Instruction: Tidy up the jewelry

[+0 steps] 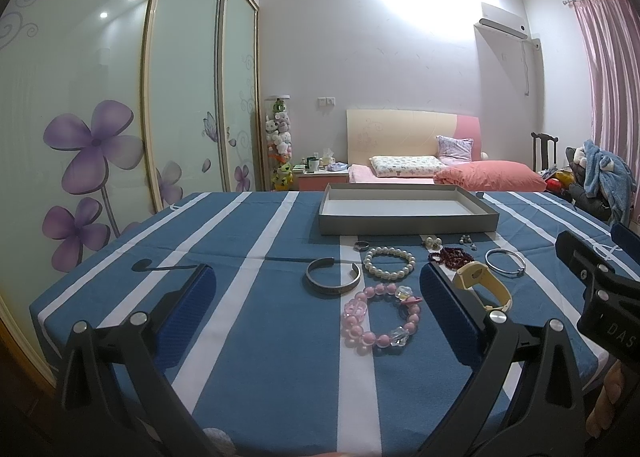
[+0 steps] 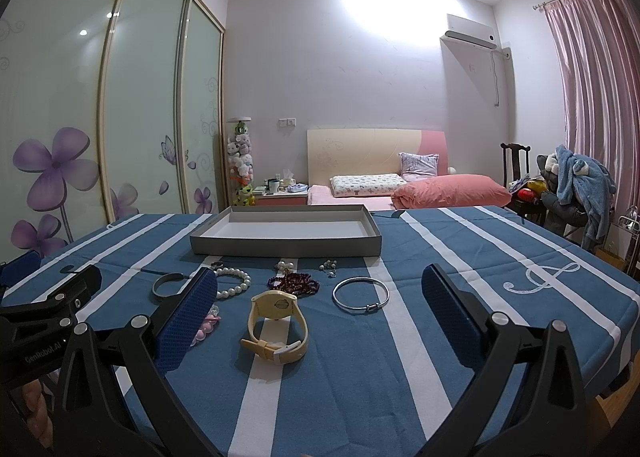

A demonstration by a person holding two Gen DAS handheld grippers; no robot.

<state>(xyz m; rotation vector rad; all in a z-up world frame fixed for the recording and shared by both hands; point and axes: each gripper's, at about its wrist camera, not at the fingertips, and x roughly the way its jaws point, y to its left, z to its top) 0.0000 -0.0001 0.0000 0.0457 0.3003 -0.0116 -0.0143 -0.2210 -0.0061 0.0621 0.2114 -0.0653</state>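
With both the left gripper [image 1: 316,297] and right gripper [image 2: 316,297] spread wide and empty, I'd lower the right squarely over the cream watch [image 2: 276,325] lying between its fingers, pinching the standing band before lifting toward the tray [image 2: 280,247] beyond.

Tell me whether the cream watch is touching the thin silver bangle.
Apart. The right wrist view shows a strip of bare tablecloth between the cream watch and the thin silver bangle.
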